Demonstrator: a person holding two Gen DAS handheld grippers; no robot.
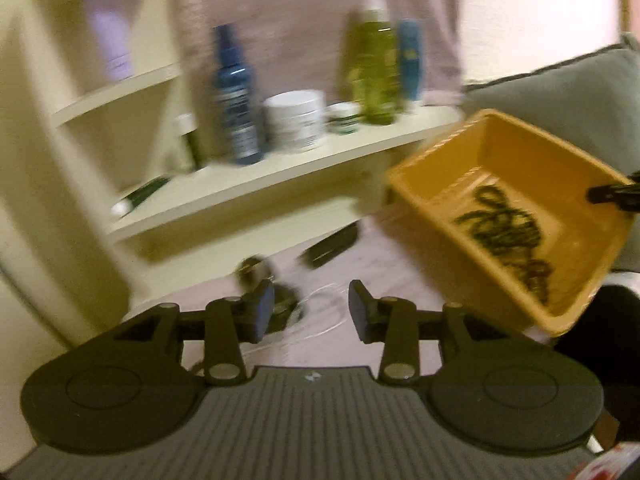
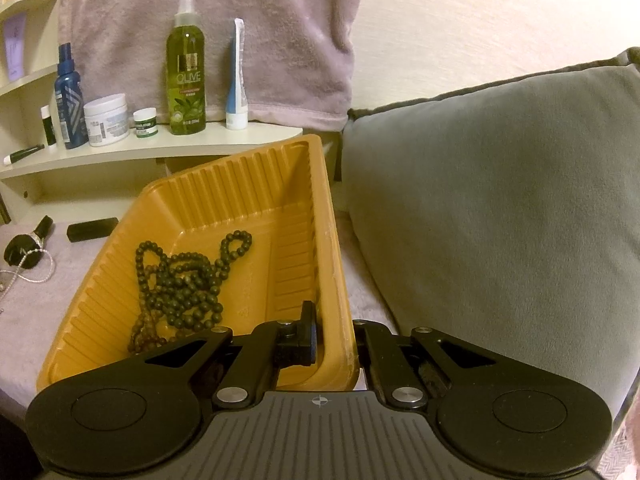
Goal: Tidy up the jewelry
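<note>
A yellow ribbed plastic tray (image 2: pixel 224 200) holds dark bead necklaces (image 2: pixel 188 284). My right gripper (image 2: pixel 336 336) is shut on the tray's near right wall and holds it tilted above the pink cloth. In the blurred left wrist view the tray (image 1: pixel 448 152) hangs at the right with the beads (image 1: pixel 504 232) inside. My left gripper (image 1: pixel 311 312) is open and empty, low over the cloth. Just beyond it lie a thin silver chain (image 1: pixel 328 312) and a dark watch-like piece (image 1: pixel 280 300). Both also show at the left of the right wrist view, the chain (image 2: pixel 40 272) beside the dark piece (image 2: pixel 20 252).
A cream shelf (image 2: pixel 168 148) behind carries bottles, jars and tubes, among them a green olive spray (image 2: pixel 186 68) and a blue bottle (image 2: pixel 70 100). A small black bar (image 2: pixel 92 228) lies on the cloth. A grey cushion (image 2: pixel 500 200) stands at the right. A pink towel (image 2: pixel 208 20) hangs behind.
</note>
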